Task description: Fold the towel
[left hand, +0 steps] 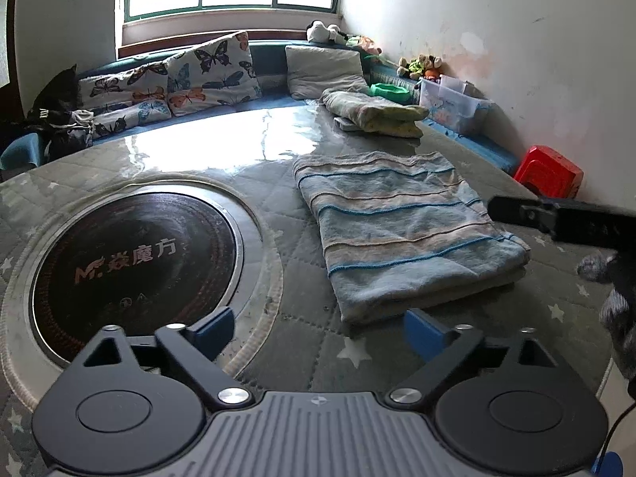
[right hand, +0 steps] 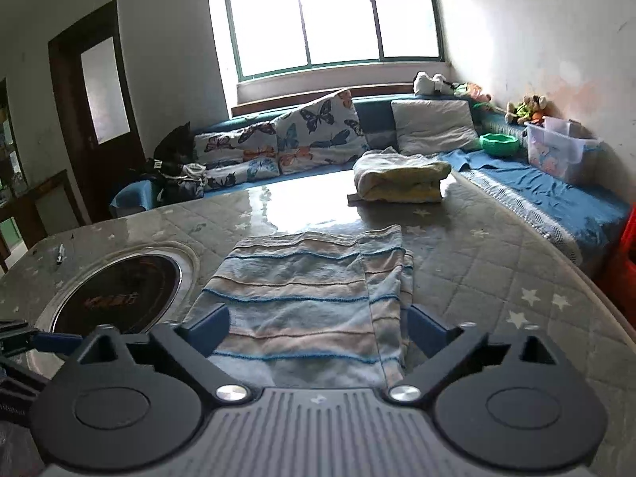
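Observation:
A blue and beige striped towel (left hand: 401, 230) lies folded flat on the quilted table. My left gripper (left hand: 318, 332) stands open just in front of the towel's near left corner, nothing between its blue fingers. The right gripper's black body (left hand: 556, 218) reaches in from the right edge of the left wrist view, beside the towel's right side. In the right wrist view the same towel (right hand: 306, 298) lies straight ahead, a folded flap along its right side. My right gripper (right hand: 318, 332) is open, its blue fingertips spread over the towel's near edge without pinching it.
A round black induction hob (left hand: 135, 266) is set into the table, left of the towel. A second folded cloth (left hand: 373, 113) lies at the table's far side. Cushioned benches (right hand: 556, 194), a clear plastic box (right hand: 556, 151) and a red stool (left hand: 550, 171) ring the table.

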### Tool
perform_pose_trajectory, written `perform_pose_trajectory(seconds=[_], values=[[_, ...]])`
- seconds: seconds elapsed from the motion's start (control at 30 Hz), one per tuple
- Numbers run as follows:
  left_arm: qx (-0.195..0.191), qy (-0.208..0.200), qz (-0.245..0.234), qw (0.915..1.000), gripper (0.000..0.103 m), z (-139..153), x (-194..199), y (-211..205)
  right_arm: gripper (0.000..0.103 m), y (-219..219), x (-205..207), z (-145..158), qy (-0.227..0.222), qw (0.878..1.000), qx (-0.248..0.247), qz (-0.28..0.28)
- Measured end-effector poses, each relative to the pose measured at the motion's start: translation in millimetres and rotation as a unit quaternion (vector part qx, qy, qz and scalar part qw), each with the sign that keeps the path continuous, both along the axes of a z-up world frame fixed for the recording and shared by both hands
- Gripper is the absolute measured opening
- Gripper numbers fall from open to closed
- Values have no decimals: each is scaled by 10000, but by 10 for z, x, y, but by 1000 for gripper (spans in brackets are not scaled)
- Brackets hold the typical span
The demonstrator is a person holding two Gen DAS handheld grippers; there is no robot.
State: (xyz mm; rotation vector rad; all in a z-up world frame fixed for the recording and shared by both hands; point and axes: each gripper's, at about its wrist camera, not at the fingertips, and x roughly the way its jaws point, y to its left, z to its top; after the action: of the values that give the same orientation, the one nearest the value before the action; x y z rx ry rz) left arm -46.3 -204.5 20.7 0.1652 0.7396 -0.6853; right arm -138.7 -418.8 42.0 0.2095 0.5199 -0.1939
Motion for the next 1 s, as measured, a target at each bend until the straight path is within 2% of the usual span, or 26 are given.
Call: perform_pose_trajectory(seconds=[0.13, 0.27, 0.63, 1.0], values=[[-29, -73, -54, 10000, 103, 18, -82, 27, 103, 104, -155, 34, -94, 9998, -161, -54], [-30, -105, -96, 9999, 103, 19, -149, 37, 103, 184, -272, 58, -163, 9995, -249, -111], [-142, -256, -243, 9993, 103, 93, -329, 111, 103, 322, -515, 74, -443, 9985, -138, -302], [-225, -231, -320, 9990, 103, 124, -441, 154, 103, 444, -678, 12, -422, 9983, -39, -389]])
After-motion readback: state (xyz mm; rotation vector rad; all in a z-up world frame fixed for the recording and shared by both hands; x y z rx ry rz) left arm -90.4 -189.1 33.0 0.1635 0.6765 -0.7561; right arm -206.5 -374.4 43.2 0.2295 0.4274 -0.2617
